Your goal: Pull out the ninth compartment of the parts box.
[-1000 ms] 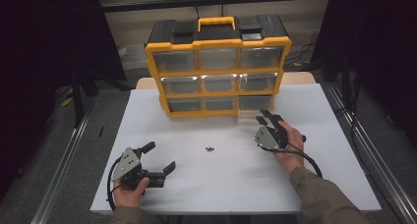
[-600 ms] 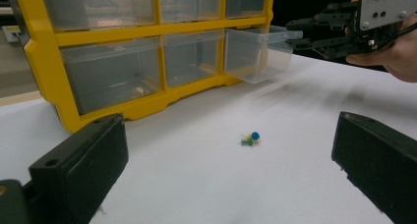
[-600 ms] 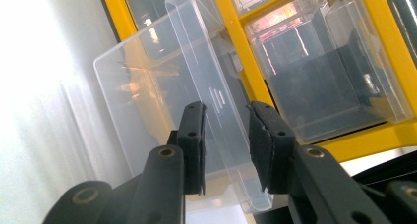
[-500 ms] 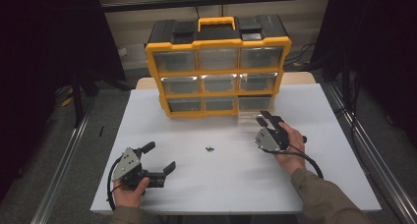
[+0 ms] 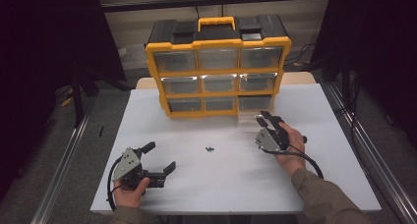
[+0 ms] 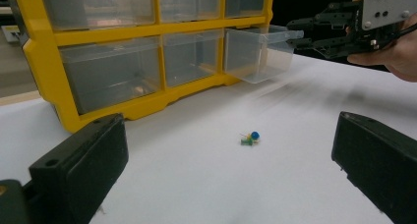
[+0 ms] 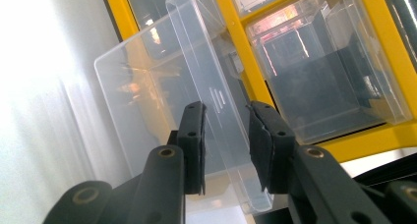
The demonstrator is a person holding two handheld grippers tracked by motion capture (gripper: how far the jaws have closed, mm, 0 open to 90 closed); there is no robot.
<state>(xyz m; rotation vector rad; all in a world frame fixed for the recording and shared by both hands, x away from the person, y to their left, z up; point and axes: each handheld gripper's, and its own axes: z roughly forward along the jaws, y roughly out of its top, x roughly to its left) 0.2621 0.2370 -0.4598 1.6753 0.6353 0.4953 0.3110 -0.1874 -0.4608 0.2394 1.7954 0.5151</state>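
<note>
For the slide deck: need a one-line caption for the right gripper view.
Right gripper straddles the front lip of a clear drawer pulled partway out of the yellow organizer.

Pins (image 5: 210,149) before drawer cabinet (image 5: 219,67)

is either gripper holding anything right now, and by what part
The right gripper has its jaws around the front wall of the clear drawer, pulled out of the bottom row of the yellow organizer. The left gripper is open and holds nothing.
</note>
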